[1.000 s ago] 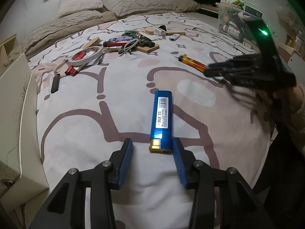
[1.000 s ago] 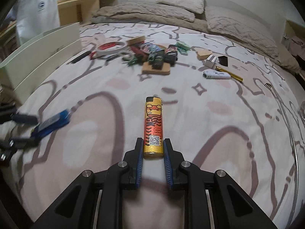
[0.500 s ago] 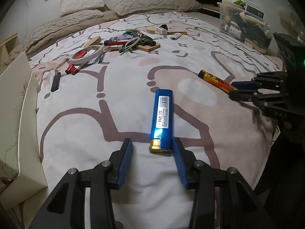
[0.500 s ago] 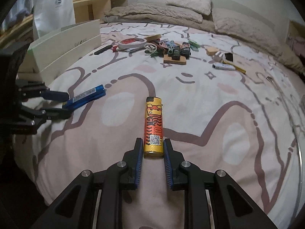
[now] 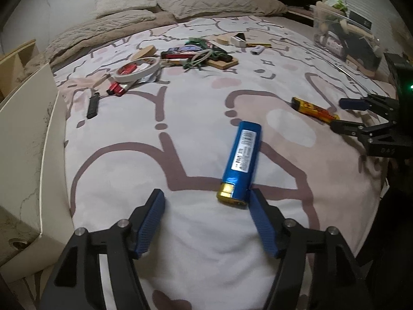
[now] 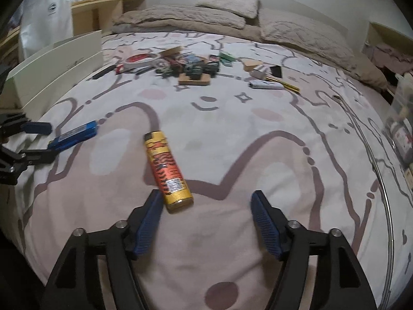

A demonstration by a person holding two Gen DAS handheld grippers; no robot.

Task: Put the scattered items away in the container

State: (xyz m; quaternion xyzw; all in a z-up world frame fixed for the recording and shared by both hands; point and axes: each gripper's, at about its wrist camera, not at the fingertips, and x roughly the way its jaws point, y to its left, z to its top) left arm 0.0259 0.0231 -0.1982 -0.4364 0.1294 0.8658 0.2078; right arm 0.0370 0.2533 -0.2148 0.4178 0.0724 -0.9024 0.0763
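Note:
My left gripper (image 5: 205,199) hangs low over the bed with its jaws opening. A blue lighter (image 5: 242,160) lies on the blanket, its gold end beside the right pad (image 5: 260,219), and nothing presses on it. My right gripper (image 6: 206,199) is also opening. The yellow and orange lighter (image 6: 166,170) lies tilted with its base against the left pad (image 6: 149,219), loose on the blanket. Each view shows the other gripper (image 5: 340,115) (image 6: 49,141) at its edge. A cream open box (image 5: 28,129) stands at the bed's left side.
A pile of scattered items sits mid-bed: a tape roll (image 5: 136,69), red pieces (image 5: 117,87), a black stick (image 5: 93,106), a wooden block with dark items (image 5: 219,59), a white lighter (image 6: 265,85). A clear bin (image 5: 346,41) stands at the right edge. Pillows line the far end.
Both grippers' jaws have spread apart. The right gripper let go of the yellow lighter, which now lies tilted on the blanket. The blue lighter has tipped to the right.

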